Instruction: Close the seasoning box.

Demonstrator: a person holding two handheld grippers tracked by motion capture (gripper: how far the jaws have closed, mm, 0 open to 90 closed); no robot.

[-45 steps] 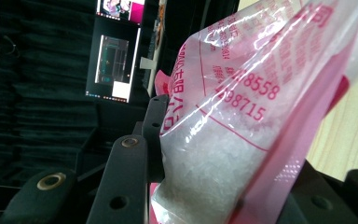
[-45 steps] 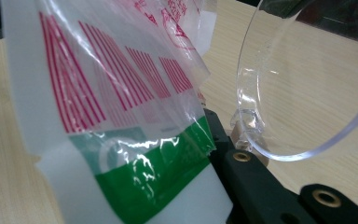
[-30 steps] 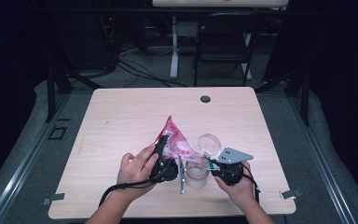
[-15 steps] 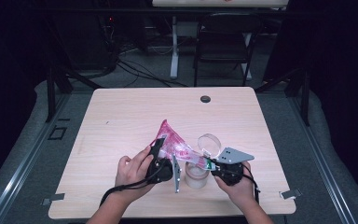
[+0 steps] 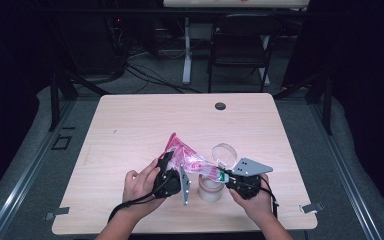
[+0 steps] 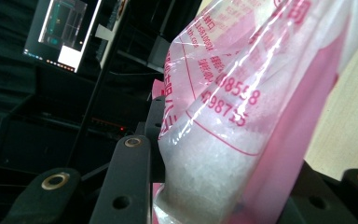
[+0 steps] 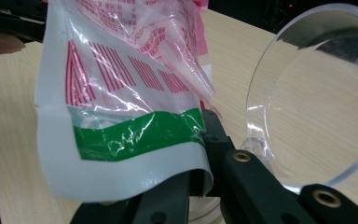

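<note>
High view shows a person at a pale wooden bench point(image 5: 130, 130) holding a pink-and-clear plastic bag point(image 5: 187, 157) stretched between two tongs just above a clear jar point(image 5: 211, 187) near the bench's front edge. The left tongs point(image 5: 167, 165) pinch the fat lower end of the bag; in the left gripper view the black jaws press either side of the bag point(image 6: 223, 154), which bulges there with white granules, sugar or salt by the look of it. The right tongs point(image 5: 223, 176) are pressed together on the bag's top strip, the white and green sealed band point(image 7: 135, 135) seen in the right gripper view, and this end hangs directly over the jar's mouth. The jar's hinged clear lid point(image 5: 224, 152) stands flipped open behind it, and it shows large and round at the right of the right gripper view point(image 7: 317, 107).

As a judgement, the work is in its early to middle part: the jar is open and the bag is lifted and tilted with its mouth end lowest, but no stream of granules is visible. Whether the green band is already open cannot be told. The jar looks empty or nearly so, though its inside is too small to read. Left to do: tip the contents in, set the bag down, close the lid.
</note>
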